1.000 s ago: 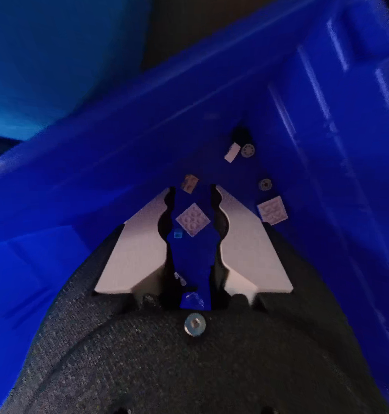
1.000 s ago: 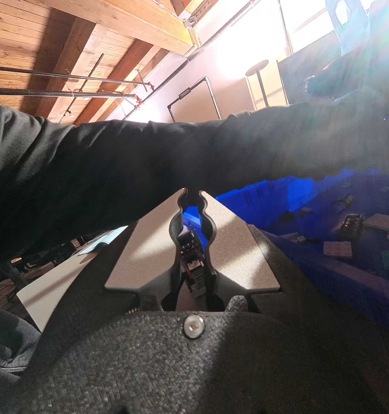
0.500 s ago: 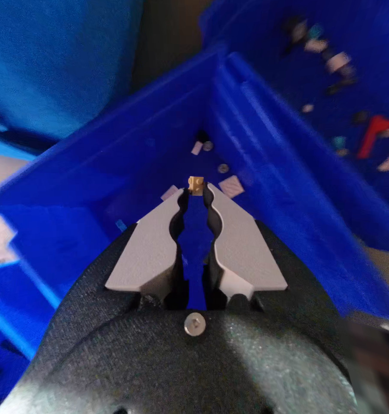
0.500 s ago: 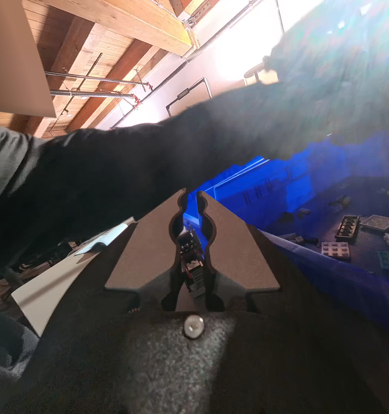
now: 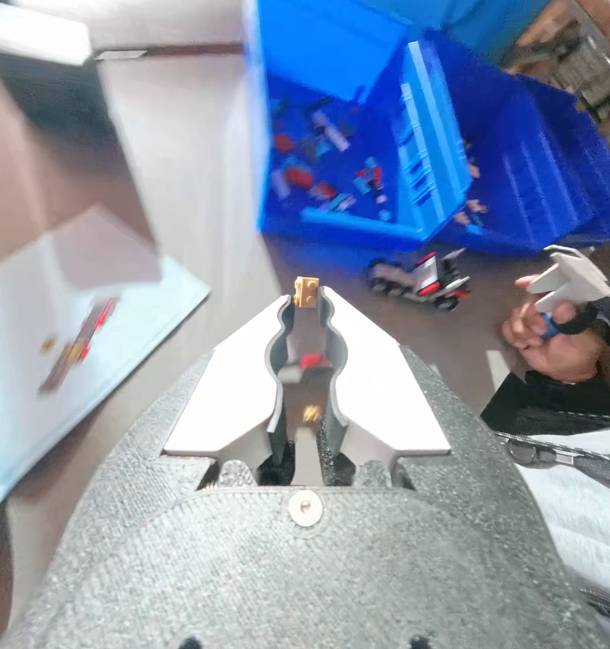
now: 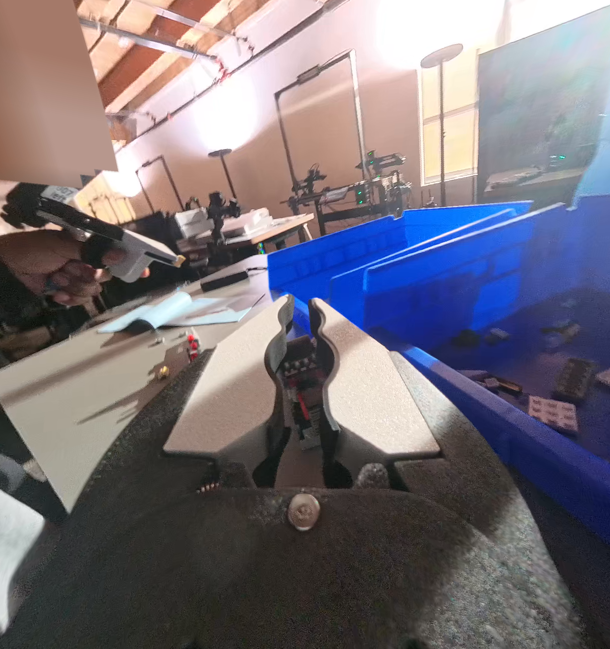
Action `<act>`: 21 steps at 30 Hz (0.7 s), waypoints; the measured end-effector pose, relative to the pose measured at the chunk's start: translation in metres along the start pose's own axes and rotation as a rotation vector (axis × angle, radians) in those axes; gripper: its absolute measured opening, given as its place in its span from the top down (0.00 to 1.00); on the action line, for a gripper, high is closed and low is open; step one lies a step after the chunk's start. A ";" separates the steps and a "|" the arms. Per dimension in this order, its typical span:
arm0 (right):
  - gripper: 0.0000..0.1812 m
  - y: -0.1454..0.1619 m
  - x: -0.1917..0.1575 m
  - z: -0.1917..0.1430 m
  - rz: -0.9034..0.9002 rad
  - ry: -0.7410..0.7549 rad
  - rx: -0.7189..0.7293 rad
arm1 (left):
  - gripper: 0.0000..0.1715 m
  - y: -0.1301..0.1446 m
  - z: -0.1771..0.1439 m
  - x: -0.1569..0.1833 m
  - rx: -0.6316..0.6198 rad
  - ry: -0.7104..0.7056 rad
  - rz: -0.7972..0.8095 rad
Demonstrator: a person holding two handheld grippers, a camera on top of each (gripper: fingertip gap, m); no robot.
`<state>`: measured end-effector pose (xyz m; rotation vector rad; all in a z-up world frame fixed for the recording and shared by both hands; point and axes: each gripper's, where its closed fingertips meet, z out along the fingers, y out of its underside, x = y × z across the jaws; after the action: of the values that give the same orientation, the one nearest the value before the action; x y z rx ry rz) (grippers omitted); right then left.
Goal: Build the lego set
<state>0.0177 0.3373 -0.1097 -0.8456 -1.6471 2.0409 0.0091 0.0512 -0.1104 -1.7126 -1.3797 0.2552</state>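
A small tan brick (image 5: pixel 306 296) is pinched at the very tips of the left gripper (image 5: pixel 307 298), whose jaws are drawn narrow around it above the grey table (image 5: pixel 191 140). In the right wrist view the same brick is seen only as a tiny tan speck (image 6: pixel 180 260) at the tip of that gripper, held up over the open instruction booklet (image 6: pixel 177 312). The right gripper (image 6: pixel 301 305) is closed narrowly on a partly built black, red and grey model (image 6: pixel 301 382), lodged deep between its jaws. From the left wrist view that gripper (image 5: pixel 573 281) and the hand (image 5: pixel 556 340) on it are seen at the right edge, but its load is hidden.

Two blue bins are counted: one (image 5: pixel 331 217) with loose pieces (red, grey and teal, too blurred to count), the other (image 5: pixel 542 175) beside it, touching. One wheeled truck model (image 5: pixel 419 281) is seen on the table just before the bins. One booklet (image 5: pixel 68 333) lies left, well apart from them. The bins' walls (image 6: pixel 366 253) block much of their contents from the right wrist view.
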 end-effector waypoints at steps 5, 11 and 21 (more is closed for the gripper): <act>0.94 0.020 -0.060 0.037 0.038 -0.181 -0.092 | 0.91 0.086 -0.028 -0.038 -0.011 0.018 -0.167; 0.91 0.071 -0.133 0.102 -0.050 -0.304 -0.353 | 0.91 0.123 -0.015 -0.045 -0.032 0.038 -0.138; 0.82 0.144 -0.152 0.153 -0.220 -0.259 -0.687 | 0.91 0.139 -0.006 -0.058 -0.064 -0.015 -0.034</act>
<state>0.0406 0.0942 -0.1972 -0.5646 -2.5232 1.4799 0.0864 0.0007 -0.2293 -1.7410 -1.4407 0.2069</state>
